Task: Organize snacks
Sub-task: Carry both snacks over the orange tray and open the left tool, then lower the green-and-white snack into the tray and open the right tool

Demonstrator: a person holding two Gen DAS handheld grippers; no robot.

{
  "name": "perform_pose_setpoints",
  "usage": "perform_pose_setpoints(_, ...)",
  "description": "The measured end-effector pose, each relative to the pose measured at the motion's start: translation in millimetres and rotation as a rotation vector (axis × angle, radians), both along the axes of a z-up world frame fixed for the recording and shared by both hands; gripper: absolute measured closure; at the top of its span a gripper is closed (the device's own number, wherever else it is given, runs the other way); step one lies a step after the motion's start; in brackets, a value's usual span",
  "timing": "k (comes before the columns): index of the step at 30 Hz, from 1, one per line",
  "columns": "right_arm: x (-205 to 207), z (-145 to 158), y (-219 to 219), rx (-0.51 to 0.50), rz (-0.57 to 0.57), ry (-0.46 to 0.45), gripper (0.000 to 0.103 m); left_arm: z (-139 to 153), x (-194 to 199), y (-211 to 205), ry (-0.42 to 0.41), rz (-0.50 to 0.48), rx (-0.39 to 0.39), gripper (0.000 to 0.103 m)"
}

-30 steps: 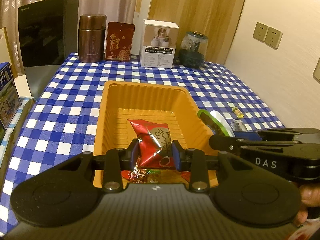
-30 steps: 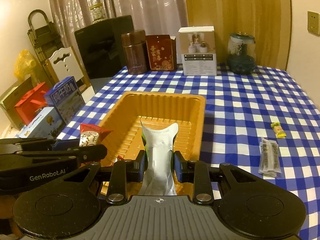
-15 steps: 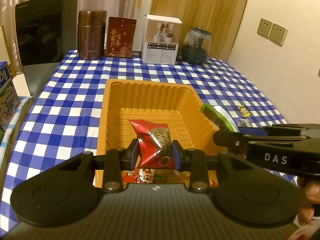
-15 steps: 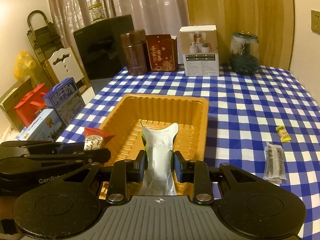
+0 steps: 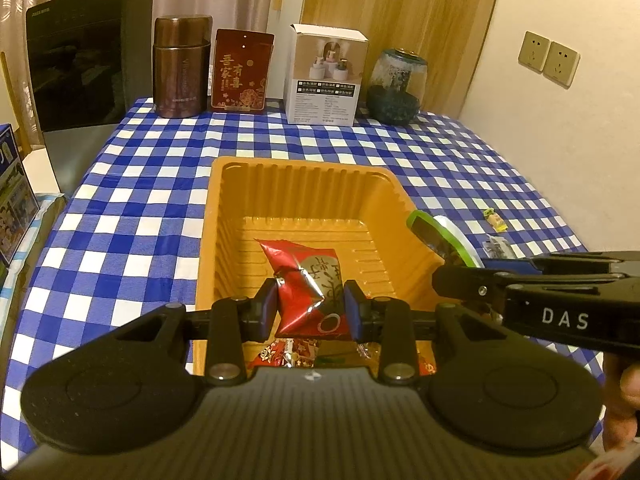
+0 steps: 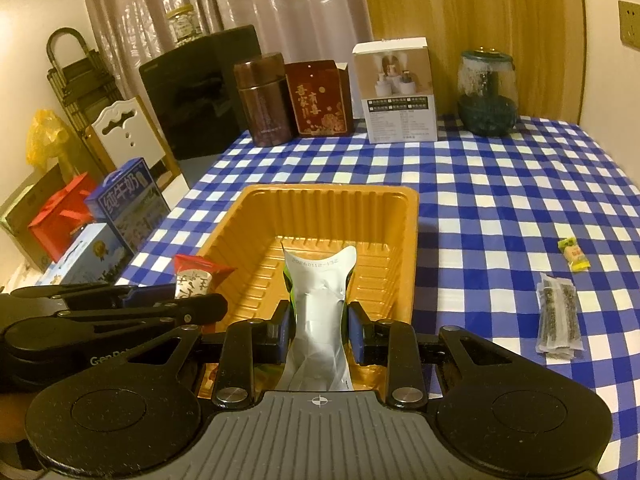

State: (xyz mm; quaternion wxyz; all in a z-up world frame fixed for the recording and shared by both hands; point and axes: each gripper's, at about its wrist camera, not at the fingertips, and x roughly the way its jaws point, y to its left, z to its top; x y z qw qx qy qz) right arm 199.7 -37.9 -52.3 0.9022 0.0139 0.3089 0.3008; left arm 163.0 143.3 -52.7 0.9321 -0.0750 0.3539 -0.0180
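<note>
Red snack packet [image 5: 308, 292] is pinched in the left gripper [image 5: 309, 310], jaws narrow, pads pressing both sides of the foil so it crumples. It hangs over the near end of the orange tray [image 5: 224, 216], w/ a few wrapped sweets [image 5: 292, 354] already lying on the tray floor right under it. Vs a sec ago: the left view has crept a bit fwd and down, the tray fills more of the frame and the packet sits lower over it. The grip hasn't changed. So probably lining up for a drop into the tray, release not yet done.

White-and-green pouch [image 6: 318, 304] is clamped in the right gripper [image 6: 318, 326], jaws narrow too, squeezing its middle so the top flares out. It stands upright over the near right part of the same tray [image 6: 412, 240]. The right side has barely shifted in that sec, so it looks to be waiting its turn beside the left one.

Both grippers are close side by side at the tray's near edge, so they could bump if both go in together.

Still out on the blue check table [image 6: 500, 184], right of the tray: a small yellow-green sweet [image 6: 574, 254] and a clear packet of dark sticks [image 6: 558, 316], well apart from the tray. Those seem left to collect. A tin, boxes and a jar stand along the far edge, not part of the job
</note>
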Motion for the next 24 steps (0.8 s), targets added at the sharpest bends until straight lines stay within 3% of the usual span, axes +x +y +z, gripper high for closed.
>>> perform_pose_setpoints(1,0,0,0,0.001,-0.001,0.0,0.073,0,1,0,0.001,0.004,-0.003,0.068)
perform_pose_setpoints(2,1,0,0,0.0,-0.002,0.002,0.073,0,2,0,0.002,0.007,-0.008,0.057)
perform_pose_setpoints(3,1,0,0,0.001,-0.004,0.003,0.073,0,2,1,0.0,0.011,-0.01,0.053)
perform_pose_setpoints(24,11,-1,3,0.052,-0.001,0.052,0.073,1,-9,15,-0.008,0.043,0.021,0.051)
